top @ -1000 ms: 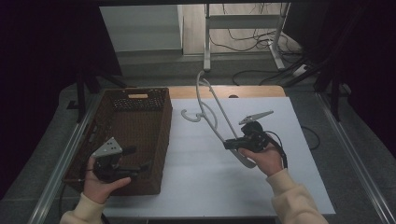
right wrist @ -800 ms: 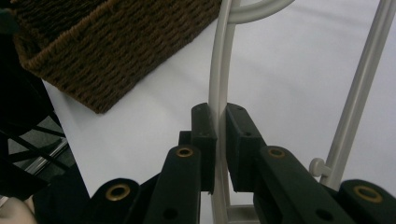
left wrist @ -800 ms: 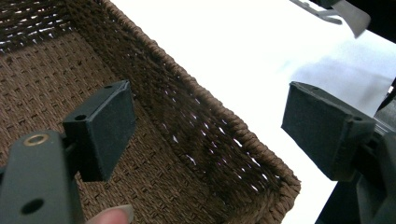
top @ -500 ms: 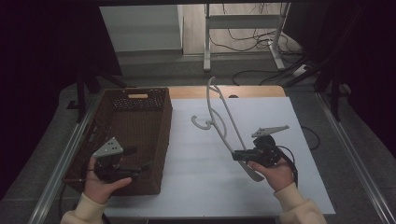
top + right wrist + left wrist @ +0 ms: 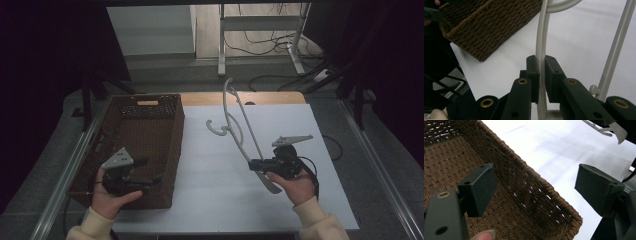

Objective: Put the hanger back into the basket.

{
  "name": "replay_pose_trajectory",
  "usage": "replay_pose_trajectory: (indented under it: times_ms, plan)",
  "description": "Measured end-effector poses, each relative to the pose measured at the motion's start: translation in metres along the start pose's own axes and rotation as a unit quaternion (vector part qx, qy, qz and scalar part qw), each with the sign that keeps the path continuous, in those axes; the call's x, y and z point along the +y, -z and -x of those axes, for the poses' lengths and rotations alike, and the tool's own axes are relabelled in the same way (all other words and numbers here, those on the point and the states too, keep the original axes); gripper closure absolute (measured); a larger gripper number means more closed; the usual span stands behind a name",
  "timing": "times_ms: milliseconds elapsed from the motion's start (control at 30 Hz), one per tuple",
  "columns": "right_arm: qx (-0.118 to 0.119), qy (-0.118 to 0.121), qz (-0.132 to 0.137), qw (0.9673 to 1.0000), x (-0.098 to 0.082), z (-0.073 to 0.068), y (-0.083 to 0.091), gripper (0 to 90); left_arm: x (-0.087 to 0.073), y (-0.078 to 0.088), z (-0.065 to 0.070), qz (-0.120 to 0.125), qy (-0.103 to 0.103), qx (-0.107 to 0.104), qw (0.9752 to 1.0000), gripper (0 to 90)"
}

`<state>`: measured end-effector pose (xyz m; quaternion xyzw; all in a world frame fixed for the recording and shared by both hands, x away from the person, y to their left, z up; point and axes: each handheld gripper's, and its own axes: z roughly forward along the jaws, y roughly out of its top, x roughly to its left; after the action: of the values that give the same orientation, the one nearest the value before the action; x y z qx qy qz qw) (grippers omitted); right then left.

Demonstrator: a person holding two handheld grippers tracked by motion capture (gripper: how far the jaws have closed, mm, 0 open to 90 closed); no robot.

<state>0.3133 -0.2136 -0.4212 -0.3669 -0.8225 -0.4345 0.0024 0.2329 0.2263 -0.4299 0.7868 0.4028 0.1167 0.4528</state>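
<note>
Two grippers are at work over the white-covered table: the right gripper is pinched tight on the curved arm of a pale grey plastic clothes hanger, and the left gripper hovers with its jaws spread wide and nothing between them over the near corner of the dark brown woven wicker basket. From the right gripper view, the two black pads press on either side of the hanger's thin bar, while the straight lower rail runs off to the side. The hanger is lifted at an angle above the middle of the table, its hook end pointing toward the basket side and its far tip raised toward the table's back edge; it looks clear of the surface apart from the held end. The step in hand appears to be carrying the hanger toward the basket, which looks empty where its floor shows in the left gripper view. The next move probably calls for swinging the hanger across, lowering it inside the rim, and tilting it so that its long frame fits without catching the woven wall.
</note>
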Motion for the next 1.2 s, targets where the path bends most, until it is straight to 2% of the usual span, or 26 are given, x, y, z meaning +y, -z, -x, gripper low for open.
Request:
replay_pose_trajectory:
  times_ms: [133,267,600,867,1067,1200]
  plan:
    - [0.000,-0.003,0.002,1.0000,-0.001,0.000,0.000,83.0,0.000,0.000,0.000,0.001,0.002,-0.001,1.0000,17.1]
    - [0.004,-0.003,0.008,1.0000,0.000,-0.002,0.000,83.0,0.002,-0.004,0.003,0.005,0.008,-0.015,0.9998,17.3]
    - [0.017,-0.011,0.026,0.9995,-0.007,-0.015,-0.001,83.0,0.022,-0.024,0.024,0.014,0.003,-0.053,0.9985,18.5]
    - [0.021,0.001,0.042,0.9989,-0.009,-0.025,0.000,83.0,0.037,-0.049,0.038,0.019,0.011,-0.097,0.9950,19.8]
    - [0.022,0.004,0.053,0.9983,-0.010,-0.026,0.000,83.0,0.052,-0.065,0.049,0.031,0.008,-0.111,0.9933,21.1]
    - [0.022,0.003,0.056,0.9982,-0.010,-0.025,-0.001,83.0,0.060,-0.075,0.053,0.037,0.014,-0.125,0.9913,22.0]
